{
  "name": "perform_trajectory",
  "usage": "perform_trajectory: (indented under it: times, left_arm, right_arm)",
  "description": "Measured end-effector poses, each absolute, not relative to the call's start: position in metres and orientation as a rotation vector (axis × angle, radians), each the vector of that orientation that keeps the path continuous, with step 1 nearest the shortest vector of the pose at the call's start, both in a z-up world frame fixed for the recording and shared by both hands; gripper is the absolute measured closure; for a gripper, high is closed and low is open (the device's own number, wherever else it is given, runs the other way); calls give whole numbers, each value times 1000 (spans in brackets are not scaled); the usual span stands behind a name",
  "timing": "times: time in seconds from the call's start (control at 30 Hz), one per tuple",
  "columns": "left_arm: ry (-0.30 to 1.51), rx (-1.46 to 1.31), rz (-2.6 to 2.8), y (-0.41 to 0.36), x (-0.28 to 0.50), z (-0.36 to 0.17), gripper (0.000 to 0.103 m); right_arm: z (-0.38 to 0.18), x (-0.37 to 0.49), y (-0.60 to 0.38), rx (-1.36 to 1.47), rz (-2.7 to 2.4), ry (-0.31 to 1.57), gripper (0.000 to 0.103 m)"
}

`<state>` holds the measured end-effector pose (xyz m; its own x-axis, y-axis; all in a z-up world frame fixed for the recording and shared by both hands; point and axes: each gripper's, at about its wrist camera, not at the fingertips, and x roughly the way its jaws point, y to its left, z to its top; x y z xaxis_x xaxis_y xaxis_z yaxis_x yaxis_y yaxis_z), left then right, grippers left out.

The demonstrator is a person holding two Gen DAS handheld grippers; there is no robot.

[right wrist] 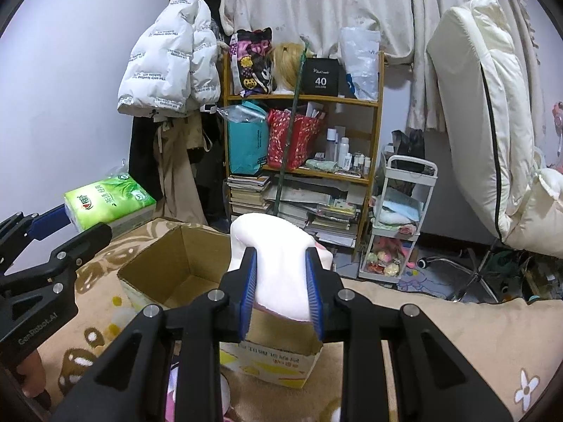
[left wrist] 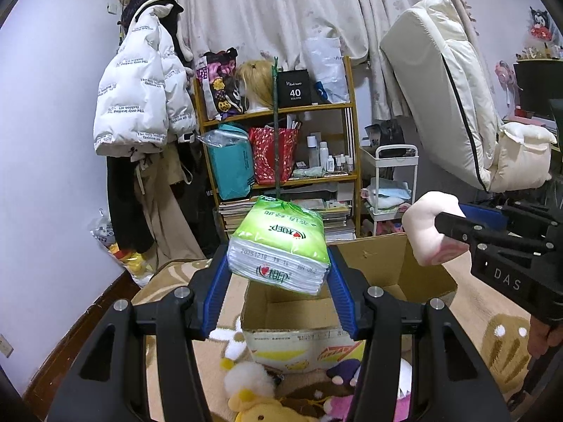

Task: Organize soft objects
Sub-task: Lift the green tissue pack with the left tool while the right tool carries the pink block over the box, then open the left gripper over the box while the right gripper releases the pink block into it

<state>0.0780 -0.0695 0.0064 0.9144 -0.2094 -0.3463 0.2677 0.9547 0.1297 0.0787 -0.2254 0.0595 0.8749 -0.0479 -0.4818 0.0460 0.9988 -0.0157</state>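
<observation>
Now left gripper [left wrist: 278, 274] fingers clamp crinkly green-white tissue pack [left wrist: 278, 246], stamped "20251218", above open cardboard box [left wrist: 292, 320]. Right gripper [right wrist: 281, 281] fingers squeeze squashy pale pink plush [right wrist: 278, 260] over same box.

The black box [left wrist: 295, 88] on the top shelf says "40". The green tissue pack [left wrist: 279, 246] shows "20251218". The right claw [left wrist: 454, 230] says "DAS". The left claw [right wrist: 75, 223] says "GenRobot.AI".
</observation>
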Motion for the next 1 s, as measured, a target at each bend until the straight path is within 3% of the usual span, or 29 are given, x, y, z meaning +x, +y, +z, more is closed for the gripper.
perform_trajectory:
  times: [0.67,1.0]
  left_arm:
    - [505,178,-271,-79,118,-34,51]
    - [554,224,-271,-86,120,-46,50]
  right_arm:
    - [19,108,-253,99,-12,570,71]
    - [12,109,-256,127,9,612,64]
